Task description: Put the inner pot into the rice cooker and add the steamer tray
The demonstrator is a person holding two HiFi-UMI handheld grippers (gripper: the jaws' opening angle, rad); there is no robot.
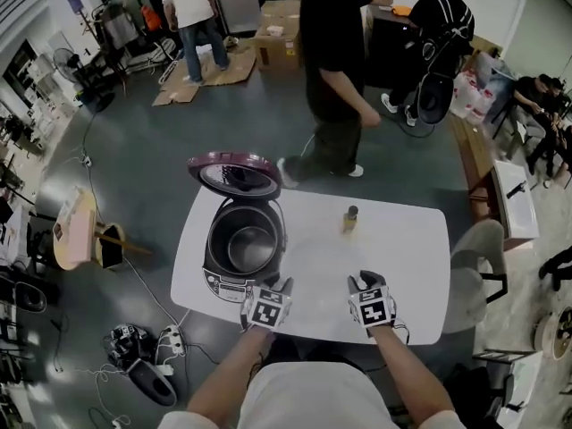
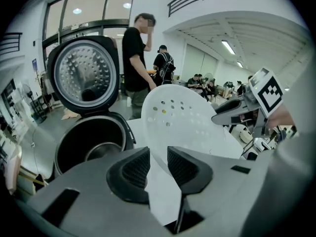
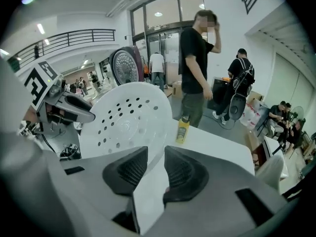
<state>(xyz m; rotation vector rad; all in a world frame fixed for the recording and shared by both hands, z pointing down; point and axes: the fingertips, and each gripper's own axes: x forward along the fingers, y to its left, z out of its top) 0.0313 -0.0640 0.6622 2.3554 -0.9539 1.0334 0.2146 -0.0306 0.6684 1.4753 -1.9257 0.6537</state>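
The rice cooker stands open at the table's left, its lid tipped back, with the metal inner pot sitting inside. A white perforated steamer tray hangs in the air between my two grippers, hard to make out in the head view. My left gripper is shut on the tray's rim at one side. My right gripper is shut on the opposite rim of the tray. Both grippers are near the table's front edge, right of the cooker.
A small yellow bottle stands mid-table behind the tray. The white table has a chair at its right end. A person stands beyond the far edge, others farther back. Cables and a power strip lie on the floor at left.
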